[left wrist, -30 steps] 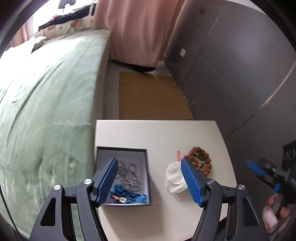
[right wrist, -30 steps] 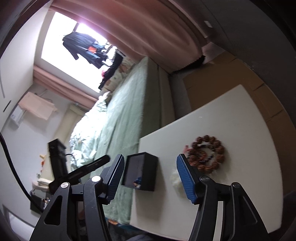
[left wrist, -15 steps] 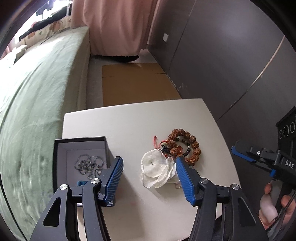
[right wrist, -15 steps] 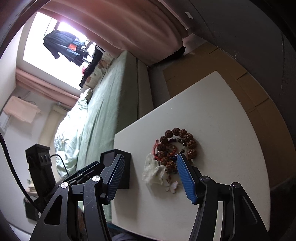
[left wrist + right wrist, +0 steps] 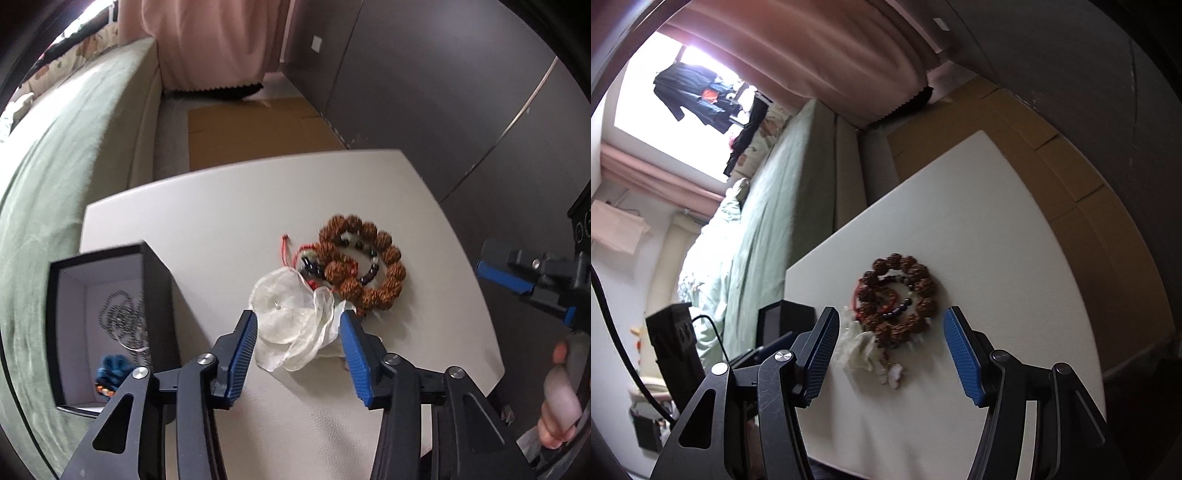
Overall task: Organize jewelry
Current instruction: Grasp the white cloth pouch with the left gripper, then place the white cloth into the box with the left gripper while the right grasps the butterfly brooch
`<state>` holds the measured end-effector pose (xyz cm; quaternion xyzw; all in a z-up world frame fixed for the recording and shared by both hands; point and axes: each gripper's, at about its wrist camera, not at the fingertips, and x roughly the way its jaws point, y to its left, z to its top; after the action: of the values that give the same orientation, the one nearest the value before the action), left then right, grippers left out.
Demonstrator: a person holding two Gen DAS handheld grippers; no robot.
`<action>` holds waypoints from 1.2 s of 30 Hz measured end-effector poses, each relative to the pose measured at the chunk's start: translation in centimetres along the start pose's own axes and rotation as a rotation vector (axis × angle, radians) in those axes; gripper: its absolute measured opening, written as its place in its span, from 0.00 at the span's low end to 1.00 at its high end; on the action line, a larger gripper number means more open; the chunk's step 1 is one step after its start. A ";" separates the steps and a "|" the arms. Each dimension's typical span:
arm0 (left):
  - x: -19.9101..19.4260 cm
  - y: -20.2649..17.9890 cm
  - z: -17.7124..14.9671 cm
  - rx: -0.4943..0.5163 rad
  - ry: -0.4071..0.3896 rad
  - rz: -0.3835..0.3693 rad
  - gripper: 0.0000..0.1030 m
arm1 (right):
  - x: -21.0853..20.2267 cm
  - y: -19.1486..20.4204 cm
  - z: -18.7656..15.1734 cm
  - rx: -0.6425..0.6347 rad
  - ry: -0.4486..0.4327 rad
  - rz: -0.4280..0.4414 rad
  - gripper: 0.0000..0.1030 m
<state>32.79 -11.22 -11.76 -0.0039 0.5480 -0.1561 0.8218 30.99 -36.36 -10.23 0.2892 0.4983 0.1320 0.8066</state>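
Observation:
A white shell-like jewelry piece (image 5: 291,325) lies on the white table (image 5: 229,221), with a brown bead bracelet (image 5: 384,266) and smaller dark and red strands just beyond it. My left gripper (image 5: 298,328) is open with its fingers on either side of the white piece. A black box (image 5: 155,295) at the left holds a silver chain (image 5: 125,317) and a blue item (image 5: 112,367). My right gripper (image 5: 892,334) is open and hovers over the bracelet (image 5: 923,288); it also shows in the left wrist view at the right (image 5: 524,284).
A green bed (image 5: 55,166) runs along the table's left side. Dark cabinet doors (image 5: 443,92) stand to the right. Cardboard (image 5: 258,125) lies on the floor beyond the table. A black device with a cable (image 5: 676,332) sits at the left.
My left gripper moved right from over the box and down, and now straddles the white piece. My right gripper moved closer to the bracelet.

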 end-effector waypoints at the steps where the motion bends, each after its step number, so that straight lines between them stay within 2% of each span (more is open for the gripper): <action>1: 0.4 -0.1 -0.1 0.006 0.008 0.006 0.46 | 0.1 -0.2 0.0 0.008 0.002 -0.006 0.58; 5: 2.0 -0.3 -0.3 0.024 0.032 0.030 0.43 | 0.4 -0.5 0.1 0.015 0.006 -0.023 0.58; 6: 2.5 -0.3 -0.3 0.025 0.044 0.038 0.40 | 0.5 -0.5 0.1 0.015 0.010 -0.026 0.58; 8: 3.5 0.0 -0.4 0.021 0.075 0.046 0.25 | 1.0 -0.5 0.0 0.013 0.019 -0.032 0.58; 9: 3.9 0.1 -0.5 0.017 0.085 0.042 0.08 | 1.2 -0.5 0.0 0.012 0.026 -0.035 0.58; 10: 4.2 0.3 -0.7 0.007 0.098 0.026 0.01 | 1.5 -0.4 -0.1 0.011 0.031 -0.038 0.58; 16: 1.0 0.3 -0.7 0.001 0.047 0.011 0.00 | 2.1 0.5 -0.4 -0.004 0.067 -0.007 0.58; 23: -6.1 1.2 0.1 -0.012 -0.057 0.063 0.00 | 4.0 2.2 -1.5 -0.053 0.142 -0.022 0.58; 29: -8.6 2.6 -0.4 -0.028 -0.117 0.057 0.00 | 4.7 3.9 -3.2 -0.139 0.171 -0.129 0.58; 36: -9.0 5.6 -1.5 -0.062 -0.121 0.036 0.00 | 6.7 5.6 -5.1 -0.195 0.209 -0.235 0.58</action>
<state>29.66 -3.34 -5.28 -0.0290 0.5019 -0.1238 0.8555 30.12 -26.85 -13.50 0.1341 0.5946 0.1137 0.7846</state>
